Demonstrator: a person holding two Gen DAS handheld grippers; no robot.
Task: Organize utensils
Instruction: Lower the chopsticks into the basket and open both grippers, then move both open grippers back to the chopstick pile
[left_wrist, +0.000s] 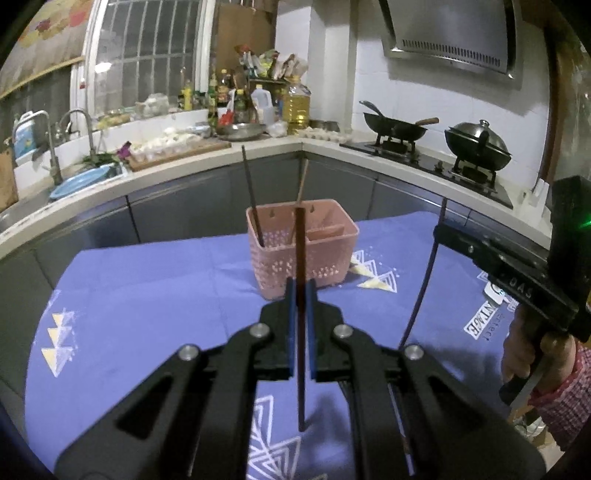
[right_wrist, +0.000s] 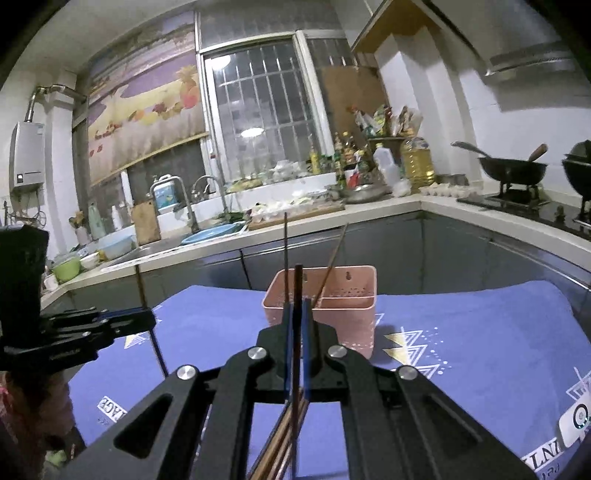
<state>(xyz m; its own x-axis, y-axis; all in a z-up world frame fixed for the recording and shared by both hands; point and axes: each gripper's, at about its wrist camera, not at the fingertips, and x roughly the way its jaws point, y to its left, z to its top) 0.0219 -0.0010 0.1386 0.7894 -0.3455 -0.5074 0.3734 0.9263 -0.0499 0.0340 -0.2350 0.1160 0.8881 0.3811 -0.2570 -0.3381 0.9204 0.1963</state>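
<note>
A pink perforated utensil basket (left_wrist: 302, 246) stands on the blue cloth; it also shows in the right wrist view (right_wrist: 325, 310). Two chopsticks lean in it, a dark one (left_wrist: 252, 192) and a thin brown one (left_wrist: 302, 182). My left gripper (left_wrist: 301, 291) is shut on a dark brown chopstick (left_wrist: 300, 258), held upright in front of the basket. My right gripper (right_wrist: 296, 314) is shut on a dark chopstick (right_wrist: 297, 291); it appears at the right of the left view, its chopstick (left_wrist: 424, 273) upright. More brown chopsticks (right_wrist: 284, 443) lie on the cloth under the right gripper.
The blue patterned cloth (left_wrist: 147, 295) covers the table. Behind it runs a kitchen counter with a sink (left_wrist: 22, 210), a blue basin (left_wrist: 79, 181), bottles (left_wrist: 295, 107), and a stove with two woks (left_wrist: 399, 127). A white device (right_wrist: 576, 424) lies at the cloth's right edge.
</note>
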